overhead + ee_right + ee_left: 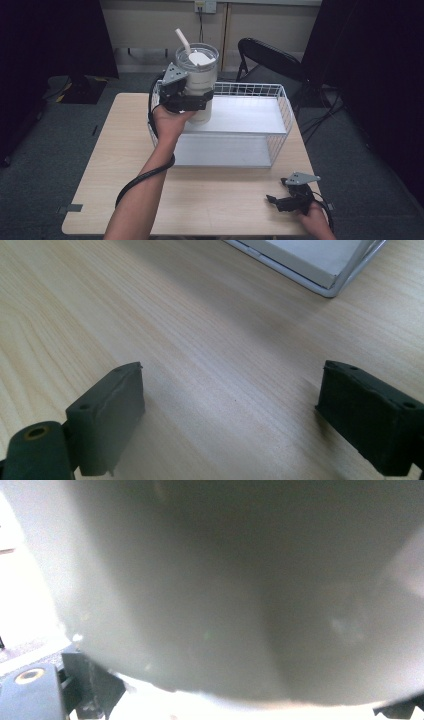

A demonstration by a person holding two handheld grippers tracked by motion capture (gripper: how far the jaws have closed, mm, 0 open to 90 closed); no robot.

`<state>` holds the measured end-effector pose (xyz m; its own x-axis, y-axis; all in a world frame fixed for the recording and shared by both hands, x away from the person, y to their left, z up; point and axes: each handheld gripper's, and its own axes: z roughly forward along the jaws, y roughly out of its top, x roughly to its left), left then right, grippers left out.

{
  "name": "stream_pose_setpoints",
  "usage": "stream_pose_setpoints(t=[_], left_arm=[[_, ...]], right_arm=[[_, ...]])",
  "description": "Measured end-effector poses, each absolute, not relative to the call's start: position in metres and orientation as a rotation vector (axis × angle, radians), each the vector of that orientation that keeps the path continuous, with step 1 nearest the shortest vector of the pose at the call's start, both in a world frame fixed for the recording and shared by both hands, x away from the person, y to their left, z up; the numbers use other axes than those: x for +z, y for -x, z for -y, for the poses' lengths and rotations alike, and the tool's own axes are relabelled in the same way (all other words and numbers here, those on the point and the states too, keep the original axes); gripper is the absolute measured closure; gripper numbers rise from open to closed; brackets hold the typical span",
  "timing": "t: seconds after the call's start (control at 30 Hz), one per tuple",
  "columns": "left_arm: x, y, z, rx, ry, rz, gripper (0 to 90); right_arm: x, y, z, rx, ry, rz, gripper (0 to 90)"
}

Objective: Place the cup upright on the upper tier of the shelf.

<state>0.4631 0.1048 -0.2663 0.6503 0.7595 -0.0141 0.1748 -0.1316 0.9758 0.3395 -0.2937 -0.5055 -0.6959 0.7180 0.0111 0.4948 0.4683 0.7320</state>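
**Tall tumbler held high over the rack's left end**

Nearest the person, the right gripper (285, 201) rests low on the wooden table (210, 200), jaws spread wide with nothing between them; bare tabletop lies all round it, so that side has free room.

Farther off, the left gripper (192, 102) pinches the white tumbler (199, 85) round its lower body, lifted at the left end of the white wire rack (280, 120). In the left gripper view the tumbler's wall (225, 590) sits right against the camera.

The tumbler is tall, with lid and straw (183, 41) well above the grip, so it could probably tilt or slip in the jaws. Its base could catch the rack's wire rim when lowered. The shelf (245, 112) to the right is bare.
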Motion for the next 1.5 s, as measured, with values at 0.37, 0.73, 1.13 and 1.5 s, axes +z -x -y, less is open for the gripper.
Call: stream_pose_setpoints(t=[0.37, 0.73, 1.13, 1.5], left_arm=[[-0.27, -0.463, -0.105, 0.606, -1.65, -0.76, 9.5], [-0.275, -0.464, -0.111, 0.557, -1.681, -0.767, 8.1], [-0.28, -0.46, -0.113, 0.537, -1.662, -0.799, 8.0], [-0.29, -0.45, -0.121, 0.519, -1.708, -0.826, 8.5]], right_arm=[[-0.506, -0.34, 0.294, 1.061, -1.032, -2.421, 10.7], [-0.506, -0.339, 0.294, 1.061, -1.032, -2.422, 10.7], [-0.506, -0.339, 0.294, 1.061, -1.032, -2.422, 10.6], [-0.506, -0.34, 0.294, 1.061, -1.031, -2.422, 10.6]])
